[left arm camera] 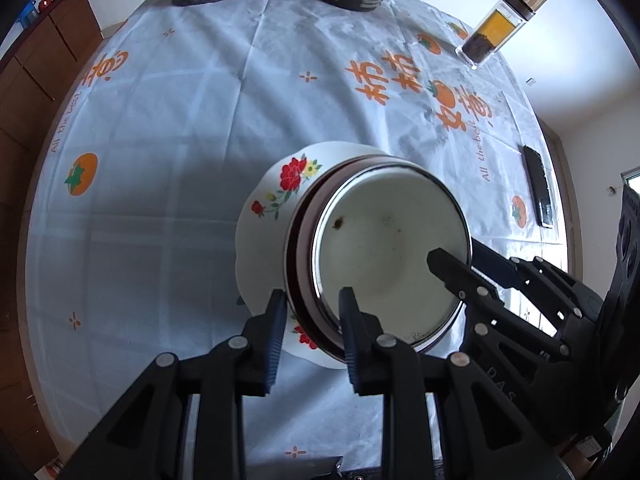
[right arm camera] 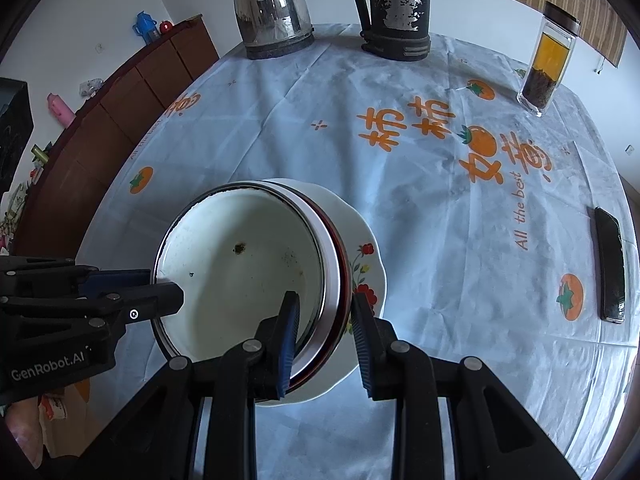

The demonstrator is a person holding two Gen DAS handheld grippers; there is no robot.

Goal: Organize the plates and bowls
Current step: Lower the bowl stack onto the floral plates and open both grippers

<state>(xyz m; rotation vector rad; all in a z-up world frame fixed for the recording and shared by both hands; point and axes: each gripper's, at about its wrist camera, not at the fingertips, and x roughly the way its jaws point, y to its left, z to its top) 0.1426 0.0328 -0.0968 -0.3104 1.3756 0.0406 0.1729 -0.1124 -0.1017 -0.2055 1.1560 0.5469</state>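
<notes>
A white enamel bowl (left arm camera: 384,248) (right arm camera: 240,272) with a metal rim sits nested in a dark red bowl (left arm camera: 294,280) (right arm camera: 343,280). Both rest on a white plate with red flowers (left arm camera: 264,216) (right arm camera: 368,256) on the tablecloth. My left gripper (left arm camera: 312,312) (right arm camera: 154,284) is shut on the left wall of the nested bowls, one finger inside and one outside. On the opposite wall my right gripper (right arm camera: 325,312) (left arm camera: 466,256) is shut the same way. Whether the stack is lifted off the table cannot be told.
At the table's far edge stand a steel kettle (right arm camera: 272,8) and a worn black jug (right arm camera: 396,12). A glass jar of tea (right arm camera: 548,60) stands far right, and a black phone (right arm camera: 610,264) lies near the right edge. A wooden cabinet (right arm camera: 132,92) runs along the left.
</notes>
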